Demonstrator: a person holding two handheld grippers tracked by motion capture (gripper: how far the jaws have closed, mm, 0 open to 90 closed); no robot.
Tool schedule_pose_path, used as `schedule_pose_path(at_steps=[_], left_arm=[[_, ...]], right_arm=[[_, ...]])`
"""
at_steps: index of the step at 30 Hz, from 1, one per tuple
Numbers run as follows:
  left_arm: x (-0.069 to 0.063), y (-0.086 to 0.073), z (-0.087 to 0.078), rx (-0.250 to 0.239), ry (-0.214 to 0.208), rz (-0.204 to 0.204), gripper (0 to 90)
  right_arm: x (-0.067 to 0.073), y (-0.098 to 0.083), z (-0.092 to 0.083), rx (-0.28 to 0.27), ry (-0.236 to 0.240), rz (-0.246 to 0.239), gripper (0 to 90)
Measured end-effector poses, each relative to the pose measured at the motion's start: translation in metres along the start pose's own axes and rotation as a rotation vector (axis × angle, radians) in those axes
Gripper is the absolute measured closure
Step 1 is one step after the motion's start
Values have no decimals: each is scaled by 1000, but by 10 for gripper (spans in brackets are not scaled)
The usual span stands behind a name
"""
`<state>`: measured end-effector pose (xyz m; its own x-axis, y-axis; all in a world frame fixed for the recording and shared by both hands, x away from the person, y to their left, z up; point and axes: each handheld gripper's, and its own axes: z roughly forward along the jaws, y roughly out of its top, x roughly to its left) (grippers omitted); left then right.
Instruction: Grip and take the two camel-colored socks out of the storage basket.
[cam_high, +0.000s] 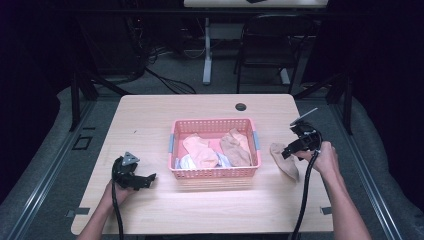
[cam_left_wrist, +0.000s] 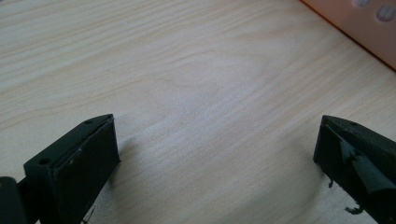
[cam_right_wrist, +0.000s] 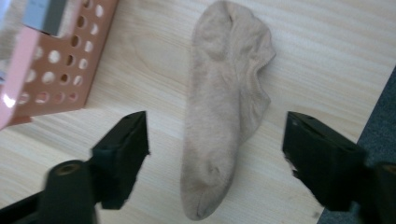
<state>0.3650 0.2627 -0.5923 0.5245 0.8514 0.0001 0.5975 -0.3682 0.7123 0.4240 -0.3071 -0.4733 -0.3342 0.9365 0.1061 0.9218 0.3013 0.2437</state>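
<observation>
The right tool is at the right side of the bench, held up a little above the wood. Its two black jaws are wide apart and hold nothing. They point down toward the beige sock that lies flat on the bench just right of the basket. In the right gripper view the sock sits between the two jaws, with its toe end near the camera. The right hand wraps around the tool's handle, and the arm comes in from the near right edge with the wrist bent up. A black cable hangs down from the tool along the arm.

The left tool rests low on the near left part of the bench. Its jaws are wide apart too and hold nothing; bare wood shows between them. It points right, toward the basket. The left hand grips it from behind, and the arm comes in from the near left.

The pink basket sits in the middle of the bench. Inside it lie an orange sock, a tan sock and some white cloth.

A small dark hole is in the bench at the far side.
</observation>
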Motion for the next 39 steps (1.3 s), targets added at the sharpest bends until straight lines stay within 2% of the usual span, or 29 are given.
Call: schedule_pose_path(at_steps=[1,3,5,7,10,11,13,14,15,17,21,23,24,27,28,31,35,37,39], left_arm=[[0,0,0,0,0,0,0],[0,0,0,0,0,1,0],[0,0,0,1,0,3,0],[0,0,0,0,0,0,0],[0,0,0,1,0,3,0],[0,0,0,0,0,0,0],[0,0,0,0,0,0,0],[0,0,0,0,0,-1,0],[0,0,0,0,0,-1,0],[0,0,0,0,0,0,0],[0,0,0,0,0,-1,0],[0,0,0,1,0,3,0],[0,0,0,1,0,3,0],[0,0,0,0,0,-1,0],[0,0,0,0,0,-1,0],[0,0,0,1,0,1,0],[0,0,0,1,-1,3,0],[0,0,0,1,-1,2,0],[0,0,0,1,-1,3,0]], right_arm=[[0,0,0,0,0,0,188],[4,-1,-11,-36,3,-12,126],[5,-1,-14,-40,16,-19,98],[12,1,-23,-69,15,-27,41],[18,4,-29,-85,21,-43,29],[25,7,-34,-107,17,-55,17],[29,9,-36,-107,25,-69,17],[37,13,-40,-127,27,-88,18],[37,13,-40,-127,27,-88,18],[49,19,-44,-144,31,-126,19],[68,29,-45,-172,48,-157,20],[72,31,-45,-162,42,-171,20],[81,35,-44,-171,50,-184,16],[92,42,-41,-169,61,-213,3],[92,42,-41,-169,61,-213,3],[108,50,-35,-164,77,-241,0],[118,55,-28,-163,97,-263,0],[127,59,-22,-156,110,-274,0],[129,60,-21,-143,112,-288,0]])
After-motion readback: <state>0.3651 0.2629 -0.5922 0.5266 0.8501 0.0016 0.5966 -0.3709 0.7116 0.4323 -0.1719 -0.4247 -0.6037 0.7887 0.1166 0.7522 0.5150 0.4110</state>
